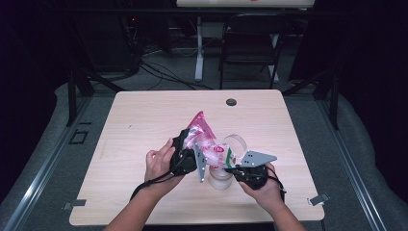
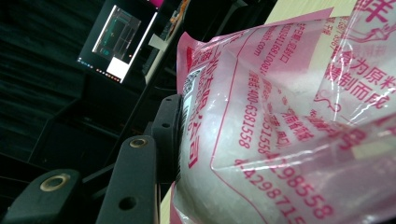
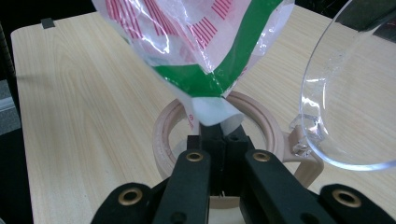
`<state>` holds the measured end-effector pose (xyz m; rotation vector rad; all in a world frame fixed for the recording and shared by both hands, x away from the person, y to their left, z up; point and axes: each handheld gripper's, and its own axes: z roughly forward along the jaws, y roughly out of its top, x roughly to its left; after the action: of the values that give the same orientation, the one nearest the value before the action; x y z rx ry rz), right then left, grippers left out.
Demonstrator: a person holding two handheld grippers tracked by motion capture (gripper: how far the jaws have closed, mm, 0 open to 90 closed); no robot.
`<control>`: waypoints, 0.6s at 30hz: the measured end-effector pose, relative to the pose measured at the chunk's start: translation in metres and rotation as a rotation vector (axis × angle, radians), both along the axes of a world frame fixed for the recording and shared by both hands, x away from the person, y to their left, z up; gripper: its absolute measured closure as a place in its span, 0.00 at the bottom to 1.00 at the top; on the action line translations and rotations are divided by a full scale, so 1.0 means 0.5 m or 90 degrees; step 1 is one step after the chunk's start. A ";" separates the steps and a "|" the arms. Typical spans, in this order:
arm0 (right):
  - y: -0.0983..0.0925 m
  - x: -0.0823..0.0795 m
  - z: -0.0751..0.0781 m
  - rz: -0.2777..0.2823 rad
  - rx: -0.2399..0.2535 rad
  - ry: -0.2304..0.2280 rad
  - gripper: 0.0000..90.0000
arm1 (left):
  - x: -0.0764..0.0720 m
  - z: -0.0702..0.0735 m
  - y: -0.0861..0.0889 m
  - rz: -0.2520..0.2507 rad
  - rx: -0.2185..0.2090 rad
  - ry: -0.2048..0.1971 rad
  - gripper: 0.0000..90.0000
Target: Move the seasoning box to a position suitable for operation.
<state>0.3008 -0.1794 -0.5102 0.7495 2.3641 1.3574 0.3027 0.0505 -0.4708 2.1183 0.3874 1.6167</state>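
Pink-printed clear plastic bag hangs between both grippers: left gripper clamps its far-left side, right gripper pinches shut its white corner above the beige open-topped jar; hinged clear lid stands right, on the wooden desk.

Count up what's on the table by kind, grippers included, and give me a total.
Grippers: 2, the left gripper and the right gripper
Plastic bags: 1, the pink bag
Jars: 1, the beige-rimmed jar under the bag
Clear lids: 1, the hinged lid
Total: 5
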 end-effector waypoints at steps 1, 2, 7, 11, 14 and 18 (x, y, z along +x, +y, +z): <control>0.001 0.000 0.000 0.000 0.003 0.000 1.00 | 0.000 0.000 0.000 0.000 0.000 0.001 0.68; 0.000 0.000 0.000 0.000 0.003 0.000 1.00 | 0.000 0.000 0.000 0.000 0.001 0.001 0.68; 0.000 0.001 -0.001 -0.001 0.003 0.000 1.00 | -0.001 0.002 -0.002 -0.002 -0.001 0.000 0.68; 0.001 0.001 -0.001 -0.001 0.003 0.001 1.00 | -0.001 0.004 -0.002 -0.002 0.000 -0.002 0.68; 0.001 0.001 -0.001 0.000 0.003 0.000 1.00 | -0.001 0.005 -0.002 -0.003 0.001 -0.004 0.68; 0.000 0.001 -0.001 0.000 0.003 0.000 1.00 | 0.000 0.005 -0.003 -0.004 0.002 -0.004 0.68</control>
<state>0.3014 -0.1793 -0.5108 0.7517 2.3617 1.3635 0.3025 0.0490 -0.4682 2.1136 0.3770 1.6210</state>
